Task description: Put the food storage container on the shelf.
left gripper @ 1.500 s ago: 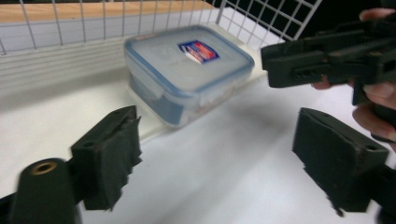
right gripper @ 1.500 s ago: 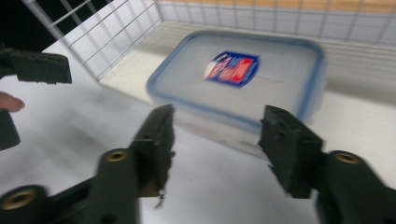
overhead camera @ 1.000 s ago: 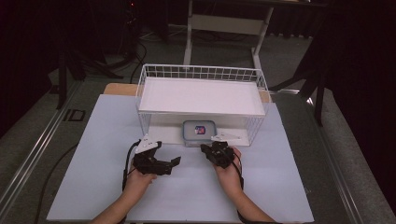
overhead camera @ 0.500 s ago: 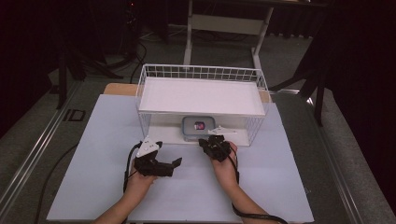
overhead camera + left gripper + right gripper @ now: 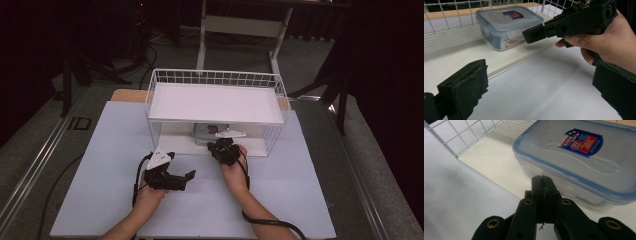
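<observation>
- A white wire shelf rack [image 5: 216,102] stands at the far middle of the white table [image 5: 100,150], with a solid white top shelf and a white base board.
- A clear lidded food container [image 5: 584,162] with a blue seal rim and a blue-and-red label sits on the base board under the top shelf, near the board's front edge, about the middle of the rack.
- The right gripper [image 5: 223,148] is at the rack's open front edge; its jaws are pressed together with nothing between them, the tips just in front of the container's near wall. Whether they touch it cannot be told.
- The left gripper [image 5: 186,178] rests low on the table, toward the near middle, left of the right hand [image 5: 235,167]; its padded jaws stand wide apart and empty.
</observation>
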